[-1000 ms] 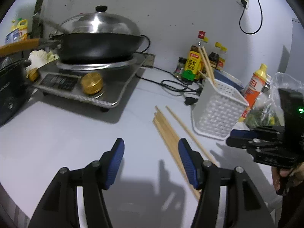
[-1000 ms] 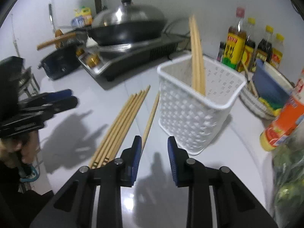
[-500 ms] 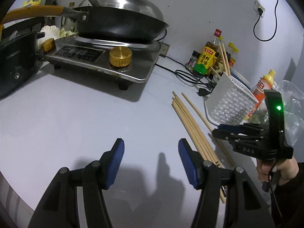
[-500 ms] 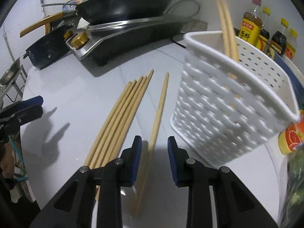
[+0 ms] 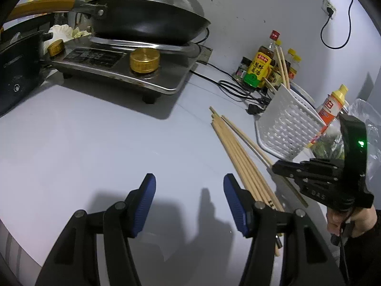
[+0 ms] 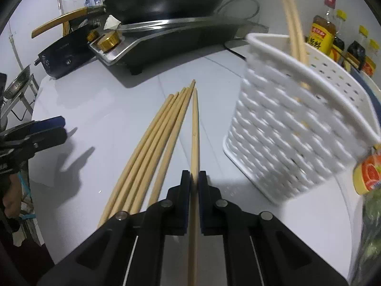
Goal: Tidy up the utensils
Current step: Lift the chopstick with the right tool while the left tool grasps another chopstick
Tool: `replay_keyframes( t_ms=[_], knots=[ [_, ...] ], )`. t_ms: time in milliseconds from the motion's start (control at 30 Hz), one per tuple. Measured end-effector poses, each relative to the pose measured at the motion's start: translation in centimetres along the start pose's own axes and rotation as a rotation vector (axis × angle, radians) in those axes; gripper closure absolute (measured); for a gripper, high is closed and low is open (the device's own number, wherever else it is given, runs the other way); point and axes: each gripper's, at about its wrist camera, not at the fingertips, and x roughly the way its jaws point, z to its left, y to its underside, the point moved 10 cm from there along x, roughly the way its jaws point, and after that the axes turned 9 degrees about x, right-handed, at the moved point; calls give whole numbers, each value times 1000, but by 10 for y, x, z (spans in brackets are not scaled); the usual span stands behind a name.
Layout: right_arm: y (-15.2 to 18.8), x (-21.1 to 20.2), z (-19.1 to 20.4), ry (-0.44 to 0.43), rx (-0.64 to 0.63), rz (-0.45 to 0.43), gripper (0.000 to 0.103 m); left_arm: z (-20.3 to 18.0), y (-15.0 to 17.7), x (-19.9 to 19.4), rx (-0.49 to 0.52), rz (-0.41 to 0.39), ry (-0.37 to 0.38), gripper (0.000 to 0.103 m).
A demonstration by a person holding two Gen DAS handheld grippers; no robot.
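Note:
Several wooden chopsticks (image 6: 152, 147) lie side by side on the white counter; they also show in the left wrist view (image 5: 240, 157). My right gripper (image 6: 195, 178) is shut on a single chopstick (image 6: 195, 128) that lies just right of the bundle, low at the counter. A white perforated utensil basket (image 6: 293, 133) stands to its right with two chopsticks (image 6: 293, 23) upright inside; it also shows in the left wrist view (image 5: 285, 124). My left gripper (image 5: 189, 200) is open and empty above bare counter, left of the bundle.
An induction cooker (image 5: 123, 69) with a lidded black wok (image 5: 147, 21) stands at the back left. Sauce bottles (image 5: 259, 66) and a black power cord (image 5: 235, 90) sit near the wall. An orange-labelled bottle (image 5: 331, 112) and a plastic bag (image 5: 369, 128) are behind the basket.
My right gripper has moved down and forward to the lone chopstick and shut on it. My left gripper has drawn back and left, staying open.

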Motion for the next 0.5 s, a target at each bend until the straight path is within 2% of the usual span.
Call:
replay_keyframes(
  t_ms=[267,500],
  knots=[
    [28,-32,-20,4,25,6,97,-27,4,7,43,20,27,44],
    [44,-29,-21,-1,26,42,97,-36,7,8,61,30,32,44]
  ],
)
